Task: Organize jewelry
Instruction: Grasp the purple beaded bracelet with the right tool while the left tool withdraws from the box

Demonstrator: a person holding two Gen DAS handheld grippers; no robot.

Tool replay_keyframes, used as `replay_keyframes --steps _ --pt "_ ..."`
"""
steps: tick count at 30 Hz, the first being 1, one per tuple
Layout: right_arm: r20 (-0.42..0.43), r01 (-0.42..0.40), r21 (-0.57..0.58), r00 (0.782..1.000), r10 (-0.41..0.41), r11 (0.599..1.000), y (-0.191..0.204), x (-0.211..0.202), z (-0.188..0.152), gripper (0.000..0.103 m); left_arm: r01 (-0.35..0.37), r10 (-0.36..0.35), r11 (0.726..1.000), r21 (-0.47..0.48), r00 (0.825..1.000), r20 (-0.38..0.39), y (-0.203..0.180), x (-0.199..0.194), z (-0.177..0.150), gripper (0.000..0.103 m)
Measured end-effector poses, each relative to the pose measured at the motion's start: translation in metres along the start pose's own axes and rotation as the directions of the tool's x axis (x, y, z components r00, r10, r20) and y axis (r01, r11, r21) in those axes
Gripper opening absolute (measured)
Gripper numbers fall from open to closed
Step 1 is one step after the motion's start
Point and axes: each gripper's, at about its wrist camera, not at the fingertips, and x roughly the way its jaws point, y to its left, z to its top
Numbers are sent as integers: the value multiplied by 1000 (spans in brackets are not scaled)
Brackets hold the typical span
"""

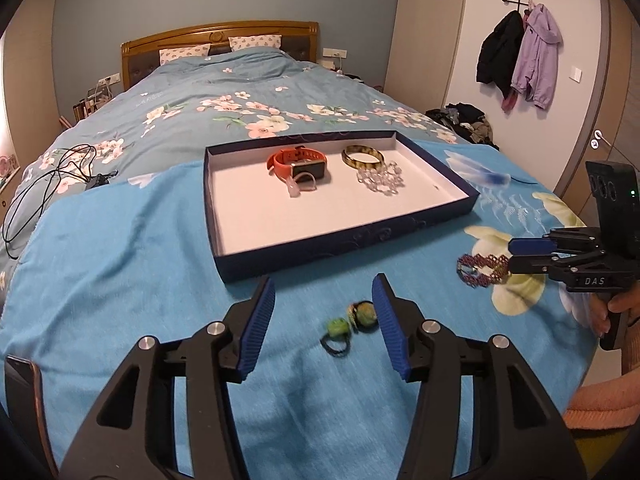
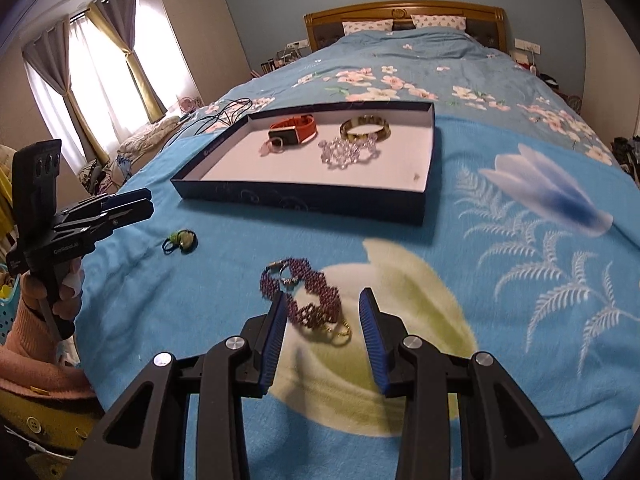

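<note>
A dark blue tray [image 1: 320, 248] [image 2: 304, 200] with a white floor lies on the blue blanket. It holds an orange watch [image 1: 298, 162] [image 2: 294, 128], a clear ring piece [image 1: 300, 184], a tortoiseshell bangle [image 1: 363, 157] [image 2: 365, 128] and a crystal bracelet [image 1: 380, 180] [image 2: 348, 152]. Two green hair ties [image 1: 352, 322] [image 2: 181, 240] lie between my open left gripper's [image 1: 324, 300] fingers. A purple beaded bracelet [image 2: 308, 300] [image 1: 482, 270] lies on the blanket between the tips of my open right gripper [image 2: 323, 300] [image 1: 516, 254], which straddles its near end.
Black cables [image 1: 52, 176] lie on the bed at the left. A phone edge [image 1: 20, 376] shows at the lower left. Coats [image 1: 520, 52] hang on the right wall by a door. The headboard [image 1: 220, 40] and pillows are far back.
</note>
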Motion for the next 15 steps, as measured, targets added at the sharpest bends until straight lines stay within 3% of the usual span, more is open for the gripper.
replay_keyframes --steps 2,7,10,15 --pt "-7 2 7 1000 -2 1000 1 3 -2 34 6 -6 1000 -5 1000 -5 -1 1 -3 50" --pt "-22 -7 13 1000 7 1000 3 10 -1 11 21 -21 1000 -13 1000 -10 -3 1 -8 50" --pt "-4 -4 16 1000 5 1000 4 9 2 6 26 -26 1000 -15 1000 -13 -4 1 -10 50" --pt "43 -17 8 999 17 1000 10 3 11 5 35 -35 999 -8 999 -13 -6 2 -12 50"
